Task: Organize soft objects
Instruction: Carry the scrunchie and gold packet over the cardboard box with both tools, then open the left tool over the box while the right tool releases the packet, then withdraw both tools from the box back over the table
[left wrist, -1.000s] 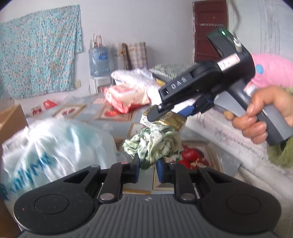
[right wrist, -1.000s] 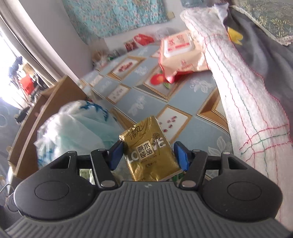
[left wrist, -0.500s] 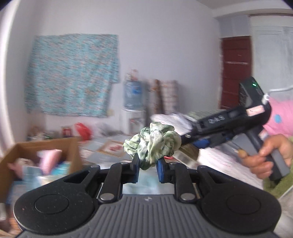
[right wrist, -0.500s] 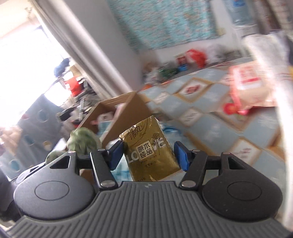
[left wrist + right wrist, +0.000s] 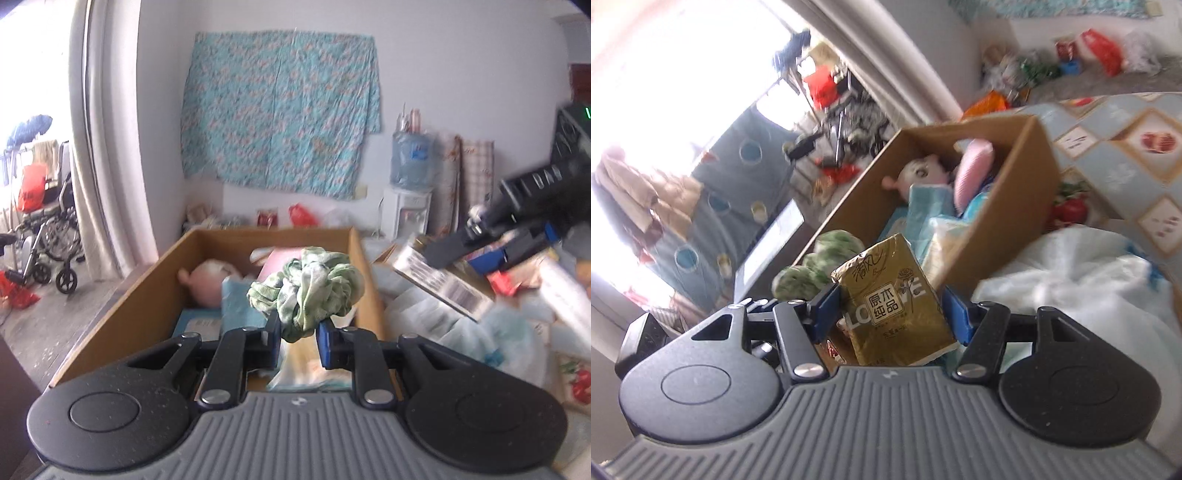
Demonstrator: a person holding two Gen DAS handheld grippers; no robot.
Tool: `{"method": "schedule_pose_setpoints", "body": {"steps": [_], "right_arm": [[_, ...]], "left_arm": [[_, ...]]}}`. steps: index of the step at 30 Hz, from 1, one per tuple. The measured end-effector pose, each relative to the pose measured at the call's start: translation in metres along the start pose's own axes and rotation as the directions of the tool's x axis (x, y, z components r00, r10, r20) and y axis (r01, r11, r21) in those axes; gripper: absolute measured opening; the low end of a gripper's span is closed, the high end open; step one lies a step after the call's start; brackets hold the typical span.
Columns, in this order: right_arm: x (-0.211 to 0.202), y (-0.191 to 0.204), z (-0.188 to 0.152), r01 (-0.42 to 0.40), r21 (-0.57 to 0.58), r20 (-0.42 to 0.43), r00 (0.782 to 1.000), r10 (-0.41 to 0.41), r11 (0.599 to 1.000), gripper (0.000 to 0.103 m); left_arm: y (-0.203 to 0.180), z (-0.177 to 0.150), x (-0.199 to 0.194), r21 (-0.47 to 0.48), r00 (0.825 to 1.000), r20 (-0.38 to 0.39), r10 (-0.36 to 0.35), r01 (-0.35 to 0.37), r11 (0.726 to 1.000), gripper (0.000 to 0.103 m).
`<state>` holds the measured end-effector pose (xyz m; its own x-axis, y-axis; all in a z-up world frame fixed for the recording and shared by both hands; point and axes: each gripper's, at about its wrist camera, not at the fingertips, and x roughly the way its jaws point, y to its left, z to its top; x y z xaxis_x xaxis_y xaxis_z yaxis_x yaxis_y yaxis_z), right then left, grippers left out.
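My left gripper (image 5: pixel 298 334) is shut on a green and white scrunchie (image 5: pixel 308 293) and holds it above the near end of an open cardboard box (image 5: pixel 140 291). The box holds a pink plush doll (image 5: pixel 208 282), a pink cushion and blue tissue packs. My right gripper (image 5: pixel 892 308) is shut on a gold tissue pack (image 5: pixel 895 308), near the box (image 5: pixel 1019 206). The scrunchie (image 5: pixel 812 271) shows at its left. The right gripper (image 5: pixel 517 236) with its pack (image 5: pixel 439 284) is at the right of the left wrist view.
A white and blue plastic bag (image 5: pixel 1071 288) lies right of the box on a patterned floor mat (image 5: pixel 1137 122). A wheelchair (image 5: pixel 44 236) stands by the curtain at the far left. A water dispenser (image 5: pixel 408 192) stands at the back wall.
Both grippers have swung left from the bedding and mat to the cardboard box, each still holding its item. The box now fills the middle of both views.
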<state>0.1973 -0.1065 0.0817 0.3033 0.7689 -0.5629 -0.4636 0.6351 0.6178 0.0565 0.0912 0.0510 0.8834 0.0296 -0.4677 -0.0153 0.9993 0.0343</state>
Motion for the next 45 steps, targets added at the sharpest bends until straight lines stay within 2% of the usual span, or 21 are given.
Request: {"method": "schedule_pose_setpoints", "body": {"steps": [7,9,17,22,27,33,40,45], "right_arm": [[0.069,0.027,0.021,-0.01,-0.014,-0.122,0.992,0.009,1.0,0.06],[0.087,0.032,0.025,-0.017,-0.008,-0.153,0.988,0.016,1.0,0.06],[0.124,0.037,0.032,-0.01,-0.003,-0.205,0.979,0.009,1.0,0.061],[0.126,0.035,0.032,0.001,0.003,-0.219,0.976,0.0,1.0,0.061],[0.131,0.04,0.029,0.0,-0.024,-0.259,0.966,-0.006,1.0,0.062],[0.14,0.045,0.017,0.026,-0.073,-0.287,0.957,-0.045,0.997,0.063],[0.143,0.058,0.008,0.059,-0.168,-0.31,0.945,-0.11,0.984,0.068],[0.136,0.056,0.006,0.065,-0.169,-0.296,0.948,-0.113,0.983,0.068]], "left_arm": [[0.032,-0.015,0.029,0.022,0.993,-0.113,0.038,-0.036,0.999,0.022],[0.042,-0.018,0.033,0.016,0.989,-0.141,0.045,-0.043,0.999,0.025],[0.062,-0.029,0.038,-0.034,0.98,-0.198,0.008,-0.015,0.999,0.037],[0.071,-0.027,0.026,-0.086,0.987,-0.163,-0.008,-0.006,0.996,0.044],[0.078,-0.019,0.002,-0.131,0.996,-0.083,0.016,-0.027,0.991,0.066],[0.089,-0.015,-0.014,-0.157,0.996,-0.041,0.075,-0.081,0.984,0.079],[0.093,-0.016,-0.017,-0.172,0.995,-0.046,0.088,-0.094,0.98,0.082],[0.091,-0.017,-0.02,-0.173,0.995,-0.043,0.087,-0.093,0.981,0.083]]}}
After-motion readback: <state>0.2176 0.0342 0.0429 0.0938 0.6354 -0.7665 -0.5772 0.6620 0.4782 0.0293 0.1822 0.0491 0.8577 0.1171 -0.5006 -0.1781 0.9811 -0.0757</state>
